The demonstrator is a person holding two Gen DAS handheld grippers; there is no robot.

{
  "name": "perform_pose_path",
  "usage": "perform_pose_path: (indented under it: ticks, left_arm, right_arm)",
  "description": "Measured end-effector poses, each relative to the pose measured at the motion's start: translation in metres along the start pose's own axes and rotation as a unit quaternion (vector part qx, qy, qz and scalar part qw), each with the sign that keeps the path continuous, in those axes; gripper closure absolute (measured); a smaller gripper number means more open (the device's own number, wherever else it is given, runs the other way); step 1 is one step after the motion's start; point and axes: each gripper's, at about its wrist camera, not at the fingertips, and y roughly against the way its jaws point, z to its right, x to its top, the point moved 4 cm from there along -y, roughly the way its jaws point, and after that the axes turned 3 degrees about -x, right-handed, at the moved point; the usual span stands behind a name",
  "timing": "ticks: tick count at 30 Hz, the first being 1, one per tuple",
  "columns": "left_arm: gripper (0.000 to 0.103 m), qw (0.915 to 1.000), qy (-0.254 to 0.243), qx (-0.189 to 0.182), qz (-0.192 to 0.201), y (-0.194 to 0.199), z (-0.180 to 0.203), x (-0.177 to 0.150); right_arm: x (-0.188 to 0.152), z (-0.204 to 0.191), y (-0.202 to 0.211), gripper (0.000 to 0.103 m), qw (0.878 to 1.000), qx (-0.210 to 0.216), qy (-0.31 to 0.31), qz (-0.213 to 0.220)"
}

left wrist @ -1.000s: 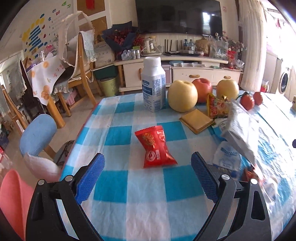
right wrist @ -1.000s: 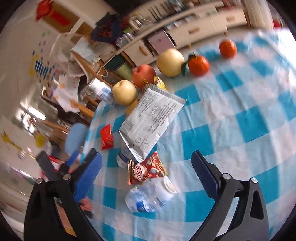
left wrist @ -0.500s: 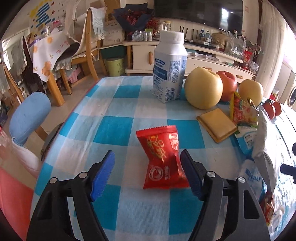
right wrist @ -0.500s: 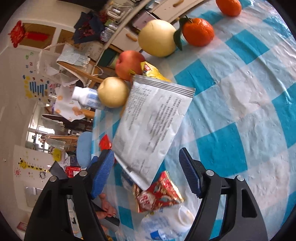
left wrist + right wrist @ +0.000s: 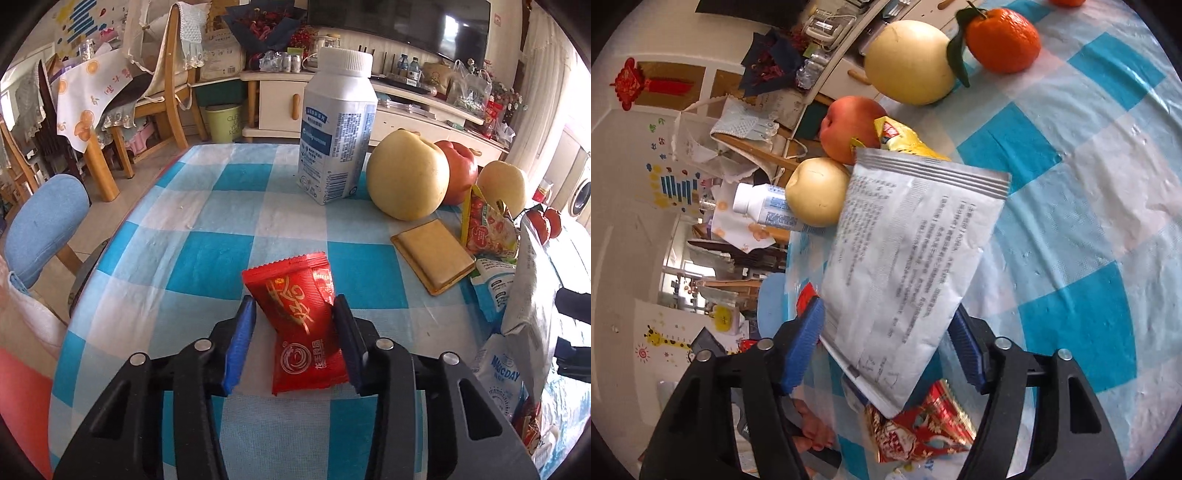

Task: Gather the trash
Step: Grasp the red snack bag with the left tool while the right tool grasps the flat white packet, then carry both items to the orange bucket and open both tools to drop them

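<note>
While straddling the red snack packet [image 5: 301,325] on the checked tabletop [image 5: 199,266], left claw [image 5: 293,314] nearly clenched, pads touching its sides. Right claw [image 5: 886,332] half-closed around the silver printed pouch [image 5: 908,266], lying over wrappers; contact unclear.

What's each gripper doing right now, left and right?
Left gripper: closing around the red snack packet; firm grip cannot be told.
Right gripper: jaws either side of the silver pouch; grip cannot be told.
</note>
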Motion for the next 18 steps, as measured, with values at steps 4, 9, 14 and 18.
perform_pose_path:
  ticks: [4, 9, 14, 18]
  left_arm:
    - [0.070, 0.9999, 0.010, -0.007, 0.002, 0.001, -0.003, 0.000]
    - [0.073, 0.9996, 0.020, -0.016, 0.007, 0.004, -0.006, -0.001]
    - [0.074, 0.9993, 0.026, -0.025, 0.009, 0.007, -0.008, -0.004]
    - [0.074, 0.9986, 0.037, -0.037, 0.011, 0.012, -0.010, -0.007]
  right_arm:
    - [0.003, 0.009, -0.003, 0.051, 1.000, 0.005, -0.025, -0.003]
    - [0.005, 0.006, 0.008, 0.067, 1.000, -0.002, -0.016, 0.003]
    - [0.001, -0.008, 0.010, 0.077, 1.000, -0.020, 0.023, 0.000]
    - [-0.004, -0.023, 0.013, 0.089, 0.997, -0.031, 0.065, 0.000]
